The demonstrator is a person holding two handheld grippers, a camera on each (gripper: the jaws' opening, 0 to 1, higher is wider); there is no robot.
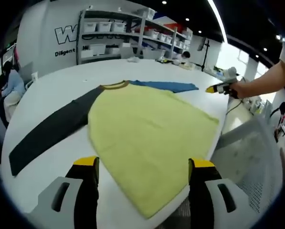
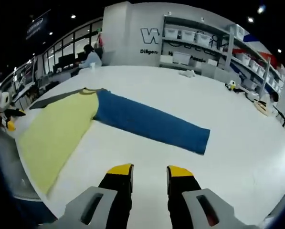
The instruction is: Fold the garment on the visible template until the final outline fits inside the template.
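The garment (image 1: pixel 152 138) lies spread flat on the white desk (image 1: pixel 51 86), its pale yellow body reaching to the desk's near edge, where the hem comes right to the rim. Its brown-trimmed collar (image 1: pixel 115 85) points away from the left gripper view. A dark grey sleeve (image 1: pixel 51 131) stretches out flat to one side and a blue sleeve (image 1: pixel 166 86) to the other; in the right gripper view the blue sleeve (image 2: pixel 149 121) runs long and straight across the bare desk top (image 2: pixel 218 95), away from the yellow body (image 2: pixel 58 131).

The left hand-held gripper (image 1: pixel 143 164) hangs over the near part of the yellow body, its yellow-tipped black jaws well apart and holding nothing. The right hand-held gripper (image 2: pixel 149 171) is above bare desk just short of the blue sleeve, its jaws a little apart and empty; in the left gripper view it shows (image 1: pixel 217 88), held in the person's hand (image 1: pixel 240 89) near the blue sleeve's end.

Beyond the desk stand shelves with white bins (image 1: pixel 132 33) against a wall with lettering (image 2: pixel 152 36), and a seated person (image 1: pixel 11 86) is at the room's side.
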